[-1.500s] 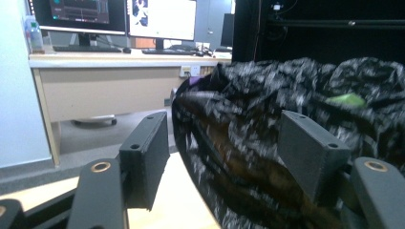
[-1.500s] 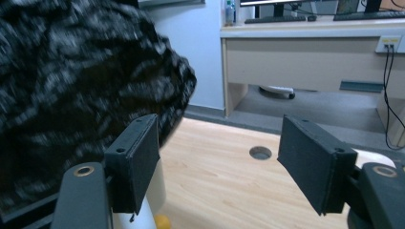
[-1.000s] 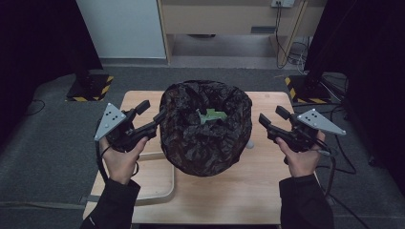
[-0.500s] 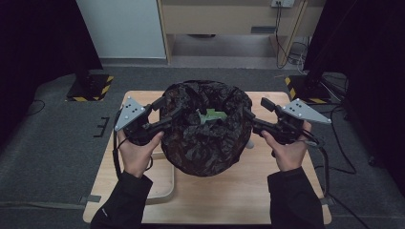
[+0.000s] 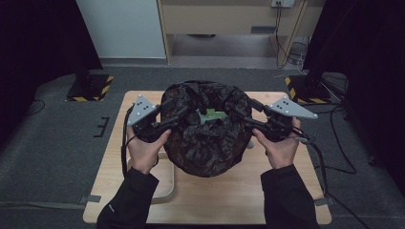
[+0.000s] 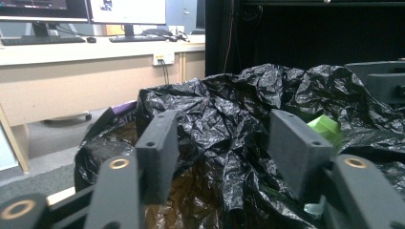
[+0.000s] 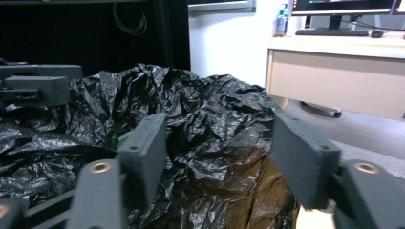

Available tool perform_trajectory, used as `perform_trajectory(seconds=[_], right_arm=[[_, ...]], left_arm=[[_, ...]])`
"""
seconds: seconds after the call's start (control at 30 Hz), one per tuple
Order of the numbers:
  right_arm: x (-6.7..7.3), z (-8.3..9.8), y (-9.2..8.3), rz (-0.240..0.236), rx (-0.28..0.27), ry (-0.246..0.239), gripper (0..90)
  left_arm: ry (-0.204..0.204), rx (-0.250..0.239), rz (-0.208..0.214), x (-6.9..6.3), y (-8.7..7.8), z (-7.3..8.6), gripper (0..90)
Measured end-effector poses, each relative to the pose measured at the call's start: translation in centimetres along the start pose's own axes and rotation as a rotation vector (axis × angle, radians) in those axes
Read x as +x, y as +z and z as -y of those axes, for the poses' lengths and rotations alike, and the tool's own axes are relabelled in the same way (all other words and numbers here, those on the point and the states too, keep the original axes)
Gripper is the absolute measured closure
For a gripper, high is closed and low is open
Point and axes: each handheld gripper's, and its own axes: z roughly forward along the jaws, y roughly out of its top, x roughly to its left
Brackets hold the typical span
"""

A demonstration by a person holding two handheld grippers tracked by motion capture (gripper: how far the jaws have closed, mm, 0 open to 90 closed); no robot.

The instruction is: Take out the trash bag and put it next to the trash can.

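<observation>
Black bag [image 5: 206, 138] holds green item [image 5: 210, 116]; left gripper [image 5: 177, 118] and right gripper [image 5: 242, 118] closing, jaws apart astride its rim.

Green item [image 5: 211, 116] mostly buried in black bag [image 5: 205, 143] folds, can't identify it. Bin under bag is hidden. Bag's base cut off in both gripper views.

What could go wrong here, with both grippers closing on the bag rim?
1. The left gripper and right gripper have just been closing, but their pads straddle loose crinkled film of the black bag; a thin pinch could slip.
2. Uneven pulls might tip the bag toward the table edge.
3. The green item inside could get snagged or spill.
</observation>
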Motion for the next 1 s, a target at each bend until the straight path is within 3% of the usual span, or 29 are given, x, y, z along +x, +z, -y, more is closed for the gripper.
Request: perform_trajectory(seconds=[0.3, 0.4, 0.67, 0.77, 0.87, 1.0], right_arm=[[0.13, -0.02, 0.4, -0.041, 0.02, -0.024, 66.5], [0.28, -0.09, 0.59, -0.044, 0.021, -0.033, 71.1], [0.39, -0.16, 0.37, -0.003, 0.005, -0.046, 86.1], [0.38, -0.2, 0.3, 0.004, 0.002, -0.047, 88.8], [0.5, -0.2, 0.18, 0.028, -0.016, -0.055, 90.0], [0.5, -0.28, 0.2, 0.011, -0.022, -0.042, 90.0]], left_arm=[[0.007, 0.006, 0.005, 0.01, 0.11, 0.35, 58.9], [0.011, 0.005, -0.004, -0.07, 0.11, 0.36, 60.5], [0.02, 0.005, -0.039, -0.59, 0.03, 0.31, 62.7], [0.022, -0.001, -0.044, -0.75, -0.09, 0.23, 63.3], [0.021, -0.01, -0.048, -0.67, -0.34, 0.08, 71.1], [0.03, -0.007, -0.051, -0.47, -0.57, 0.02, 77.2]])
